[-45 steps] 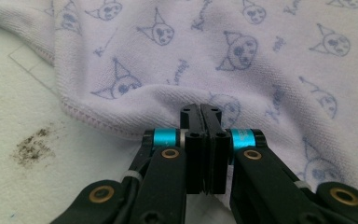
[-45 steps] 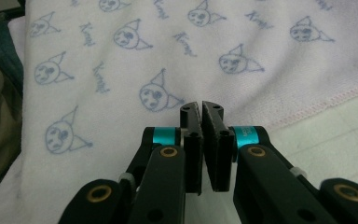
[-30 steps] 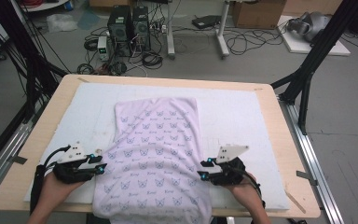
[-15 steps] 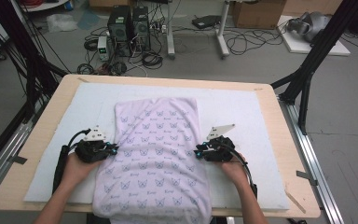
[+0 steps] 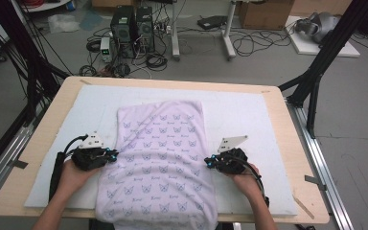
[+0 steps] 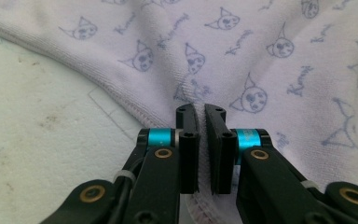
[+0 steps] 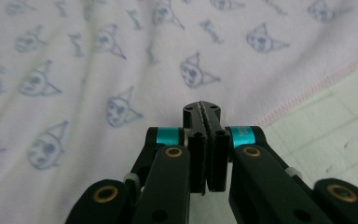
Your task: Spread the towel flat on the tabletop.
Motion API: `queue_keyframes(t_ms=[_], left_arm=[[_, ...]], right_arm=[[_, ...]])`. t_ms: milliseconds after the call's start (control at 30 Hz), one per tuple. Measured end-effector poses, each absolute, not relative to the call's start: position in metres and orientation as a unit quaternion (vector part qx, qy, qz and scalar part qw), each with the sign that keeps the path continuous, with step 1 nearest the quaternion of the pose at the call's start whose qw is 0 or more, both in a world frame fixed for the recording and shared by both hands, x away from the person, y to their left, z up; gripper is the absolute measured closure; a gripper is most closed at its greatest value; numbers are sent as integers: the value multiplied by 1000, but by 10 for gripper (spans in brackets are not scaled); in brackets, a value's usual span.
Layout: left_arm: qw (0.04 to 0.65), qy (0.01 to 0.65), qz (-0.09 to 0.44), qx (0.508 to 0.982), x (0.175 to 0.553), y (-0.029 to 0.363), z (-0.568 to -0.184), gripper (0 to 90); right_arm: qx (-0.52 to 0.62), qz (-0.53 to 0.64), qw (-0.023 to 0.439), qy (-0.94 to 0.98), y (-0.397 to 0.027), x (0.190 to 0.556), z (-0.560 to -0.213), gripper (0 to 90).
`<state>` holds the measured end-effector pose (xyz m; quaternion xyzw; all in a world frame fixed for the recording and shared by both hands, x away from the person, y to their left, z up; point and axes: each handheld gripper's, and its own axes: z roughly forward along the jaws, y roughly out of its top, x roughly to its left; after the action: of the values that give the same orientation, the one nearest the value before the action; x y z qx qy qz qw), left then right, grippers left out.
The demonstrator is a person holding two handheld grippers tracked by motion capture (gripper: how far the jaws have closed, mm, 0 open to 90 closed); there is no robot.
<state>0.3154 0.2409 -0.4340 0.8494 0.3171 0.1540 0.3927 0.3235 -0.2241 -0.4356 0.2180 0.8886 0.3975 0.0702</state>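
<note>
A pale lilac towel printed with small cat faces lies flat on the white mat, its near end hanging over the table's front edge. My left gripper is at the towel's left edge. In the left gripper view its jaws have just closed and pinch the hem, with the towel bunched at the tips. My right gripper is at the right edge. Its jaws have just closed tight over the towel by the pink-stitched hem.
The mat covers most of a wooden table. Black frame legs stand at both sides. Computer towers, cables and boxes sit on the floor beyond the far edge. Bare mat lies on either side of the towel.
Both hands moved away from the near edge along the towel's sides and inward onto its edges. Both pairs of jaws closed on the fabric.
</note>
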Motion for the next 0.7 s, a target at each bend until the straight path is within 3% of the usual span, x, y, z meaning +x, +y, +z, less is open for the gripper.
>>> queue_keyframes(t_ms=[67, 133, 167, 200, 267, 300, 333, 433, 500, 600, 700], left_arm=[[389, 330, 159, 845, 318, 240, -433, 689], [391, 343, 155, 840, 321, 238, -434, 574], [388, 344, 154, 841, 322, 238, -435, 525], [386, 342, 153, 843, 322, 237, -437, 530], [380, 335, 150, 849, 323, 237, -439, 636], [374, 330, 152, 853, 323, 236, -440, 738], [371, 329, 159, 854, 323, 235, -440, 771], [368, 337, 165, 851, 322, 238, -438, 838], [373, 341, 159, 848, 321, 243, -436, 813], [390, 345, 159, 839, 321, 247, -430, 658], [398, 347, 160, 834, 329, 247, -426, 636]], right_arm=[[212, 405, 84, 885, -222, 325, -434, 809], [213, 407, 79, 885, -217, 331, -436, 667], [214, 406, 78, 885, -215, 334, -438, 656], [210, 408, 68, 886, -214, 336, -440, 649], [209, 393, 62, 893, -211, 338, -445, 672], [210, 397, 63, 891, -212, 339, -446, 729], [213, 395, 64, 891, -213, 339, -445, 845], [215, 388, 55, 894, -216, 336, -443, 888], [209, 385, 41, 898, -218, 331, -442, 889], [195, 395, 42, 897, -218, 322, -436, 877], [194, 411, 49, 890, -217, 327, -429, 818]])
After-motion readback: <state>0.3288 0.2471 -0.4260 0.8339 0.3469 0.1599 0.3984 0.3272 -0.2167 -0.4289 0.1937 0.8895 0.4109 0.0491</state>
